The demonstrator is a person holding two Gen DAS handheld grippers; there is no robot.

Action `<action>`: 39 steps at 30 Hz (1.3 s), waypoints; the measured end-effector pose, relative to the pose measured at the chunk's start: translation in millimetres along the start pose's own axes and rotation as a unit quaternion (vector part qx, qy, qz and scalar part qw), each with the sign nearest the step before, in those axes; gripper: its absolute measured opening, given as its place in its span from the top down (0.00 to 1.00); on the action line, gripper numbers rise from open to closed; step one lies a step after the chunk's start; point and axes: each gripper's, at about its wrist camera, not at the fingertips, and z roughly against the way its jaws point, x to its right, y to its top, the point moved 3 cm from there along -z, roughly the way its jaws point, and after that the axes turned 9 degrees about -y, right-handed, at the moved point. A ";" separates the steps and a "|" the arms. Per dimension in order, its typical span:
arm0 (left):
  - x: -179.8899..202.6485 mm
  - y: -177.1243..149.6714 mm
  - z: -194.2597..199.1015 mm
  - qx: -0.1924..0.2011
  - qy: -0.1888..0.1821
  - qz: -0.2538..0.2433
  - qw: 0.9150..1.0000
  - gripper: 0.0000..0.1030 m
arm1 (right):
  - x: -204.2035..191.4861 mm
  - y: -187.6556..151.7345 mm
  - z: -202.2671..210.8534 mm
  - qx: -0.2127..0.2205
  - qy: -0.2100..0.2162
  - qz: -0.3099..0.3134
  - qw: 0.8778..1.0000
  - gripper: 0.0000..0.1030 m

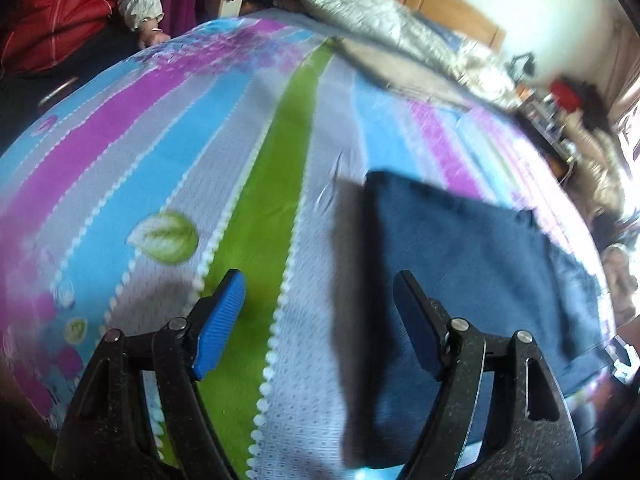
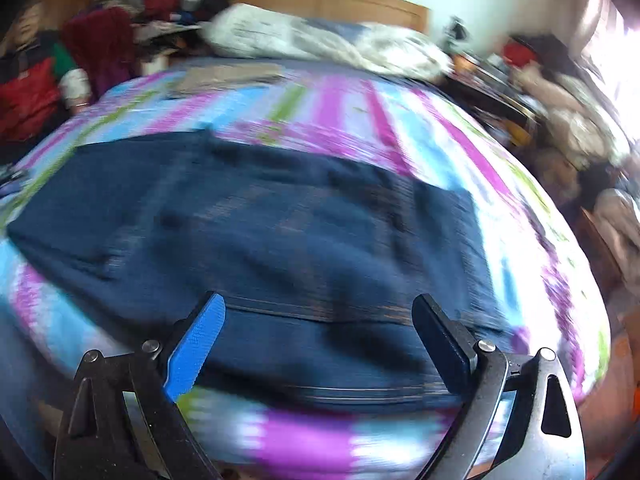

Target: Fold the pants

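Dark navy pants [image 2: 256,224] lie folded flat on a striped bedsheet [image 2: 340,104]; the right wrist view is motion-blurred. My right gripper [image 2: 318,322] hovers open above the near edge of the pants, nothing between its blue pads. In the left wrist view the same pants [image 1: 460,256] lie at the right, with one straight folded edge facing left. My left gripper [image 1: 318,300] stands open over the sheet [image 1: 200,120] at that left edge, empty; its right finger [image 1: 416,320] is above the fabric, its left finger [image 1: 224,316] above the green stripe.
A person in a red jacket [image 1: 60,12] sits at the bed's far left, hand on the sheet. A silvery quilt [image 1: 380,16] and a tan cloth [image 1: 400,72] lie by the wooden headboard [image 2: 332,0]. Clutter lines the bed's right side [image 2: 560,120].
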 end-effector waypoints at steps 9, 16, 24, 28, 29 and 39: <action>-0.6 7.1 -40.1 -0.099 -0.111 0.018 0.989 0.35 | -220.3 14.6 46.3 0.120 0.121 0.239 0.956 0.26; 18.4 14.9 -65.5 -0.139 -0.166 -0.010 0.976 0.47 | -265.5 24.7 35.3 0.120 0.150 0.270 0.944 0.26; 14.3 45.4 -96.2 -0.151 -0.184 -0.014 0.971 0.47 | -280.6 23.5 24.7 0.115 0.149 0.278 0.942 0.26; 9.1 48.5 -92.1 -0.154 -0.185 -0.034 0.970 0.63 | -304.3 21.7 27.2 0.130 0.150 0.305 0.931 0.41; 7.4 48.2 -92.1 -0.155 -0.184 -0.035 0.970 0.64 | -311.6 19.5 27.4 0.129 0.155 0.314 0.928 0.41; -2.6 48.1 -90.0 -0.143 -0.209 -0.015 0.967 0.67 | -352.5 -0.5 18.5 0.190 0.051 0.396 0.897 0.41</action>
